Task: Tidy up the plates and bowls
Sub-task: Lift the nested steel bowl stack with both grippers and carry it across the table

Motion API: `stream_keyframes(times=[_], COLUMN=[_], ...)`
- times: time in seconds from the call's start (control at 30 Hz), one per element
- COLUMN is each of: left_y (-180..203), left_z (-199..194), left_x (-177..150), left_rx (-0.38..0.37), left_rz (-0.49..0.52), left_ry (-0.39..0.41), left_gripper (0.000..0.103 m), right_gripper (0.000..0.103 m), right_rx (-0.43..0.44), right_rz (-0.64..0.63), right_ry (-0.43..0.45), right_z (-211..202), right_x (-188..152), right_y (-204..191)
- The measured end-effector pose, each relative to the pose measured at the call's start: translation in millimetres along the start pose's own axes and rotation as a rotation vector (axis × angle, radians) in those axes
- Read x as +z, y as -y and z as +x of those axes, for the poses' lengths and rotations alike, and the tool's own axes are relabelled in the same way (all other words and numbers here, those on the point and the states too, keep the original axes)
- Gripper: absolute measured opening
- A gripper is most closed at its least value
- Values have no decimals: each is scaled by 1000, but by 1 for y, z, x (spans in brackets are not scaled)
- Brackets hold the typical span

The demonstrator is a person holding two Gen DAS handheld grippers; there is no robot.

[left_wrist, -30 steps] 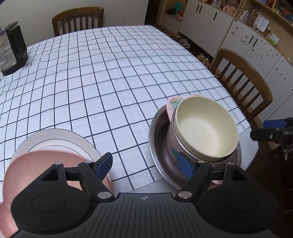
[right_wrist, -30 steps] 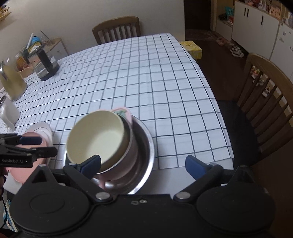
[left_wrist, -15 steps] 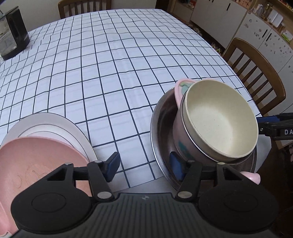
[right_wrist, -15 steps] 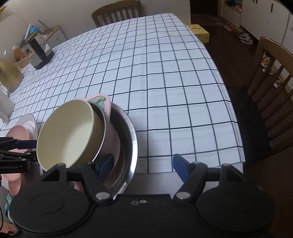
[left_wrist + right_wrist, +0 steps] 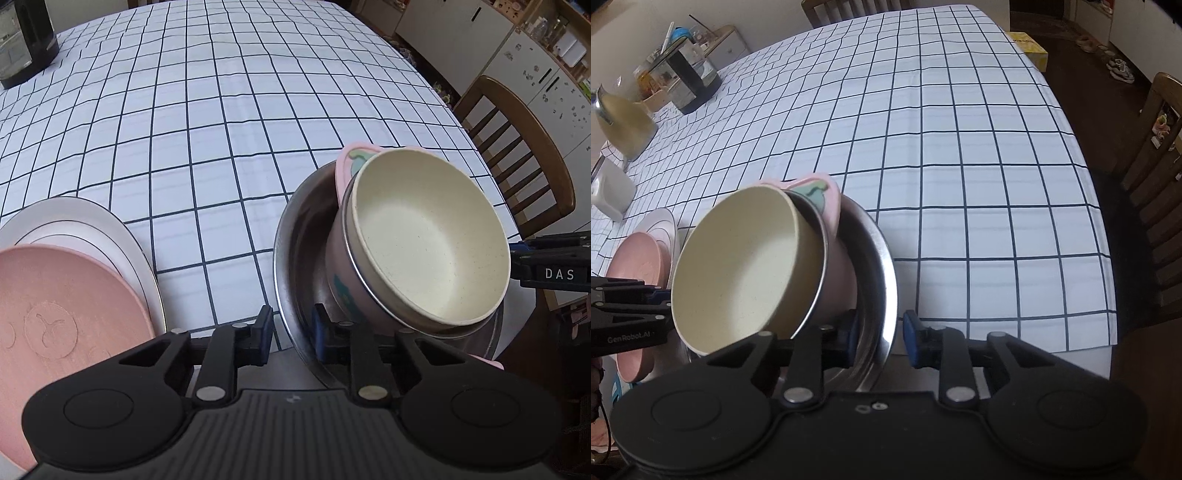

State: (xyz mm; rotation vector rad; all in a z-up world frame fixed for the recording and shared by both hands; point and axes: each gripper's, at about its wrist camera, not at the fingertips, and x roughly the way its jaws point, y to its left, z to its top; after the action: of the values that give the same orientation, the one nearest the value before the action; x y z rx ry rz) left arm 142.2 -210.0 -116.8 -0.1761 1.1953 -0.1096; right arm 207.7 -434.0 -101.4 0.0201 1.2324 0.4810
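A steel bowl [image 5: 295, 236] holds a pink bowl [image 5: 343, 273] with a cream bowl [image 5: 424, 240] nested inside, at the table's near edge. My left gripper [image 5: 291, 332] is shut on the steel bowl's left rim. My right gripper [image 5: 879, 332] is shut on its right rim [image 5: 886, 266]; the cream bowl [image 5: 738, 266] tilts left there. A pink plate [image 5: 55, 314] overlaps a white plate [image 5: 92, 229] to the left.
A checked tablecloth [image 5: 221, 110] covers the table. A black kettle [image 5: 26, 40] stands far left. In the right wrist view are a kettle [image 5: 690, 81], a cream jug [image 5: 624, 122] and a white box [image 5: 609, 192]. Wooden chairs [image 5: 517, 147] stand at the right side.
Both grippers have moved in on the steel bowl and closed on its opposite rims. The bowl stack now appears nearer and more tilted in both views.
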Motion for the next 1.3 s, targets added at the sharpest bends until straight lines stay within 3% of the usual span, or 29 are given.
stream_keyframes(times=[0.27, 0.7, 1.0, 1.3], left_y=[6, 11, -3, -44], left_z=[1, -14, -54, -110], left_x=[1, 1, 4, 6], left_rx=[33, 84, 90, 111], left_rz=[-13, -54, -62, -21], left_ry=[-6, 54, 129, 212], left_gripper=[16, 16, 15, 16], right_gripper=[13, 12, 13, 13], right_rx=[-9, -9, 15, 36], right_rz=[0, -52, -98, -124], right_ry=[-27, 12, 62, 139], right_z=[3, -10, -36, -65], right_x=[4, 4, 17, 33], right_y=[3, -8, -24, -75])
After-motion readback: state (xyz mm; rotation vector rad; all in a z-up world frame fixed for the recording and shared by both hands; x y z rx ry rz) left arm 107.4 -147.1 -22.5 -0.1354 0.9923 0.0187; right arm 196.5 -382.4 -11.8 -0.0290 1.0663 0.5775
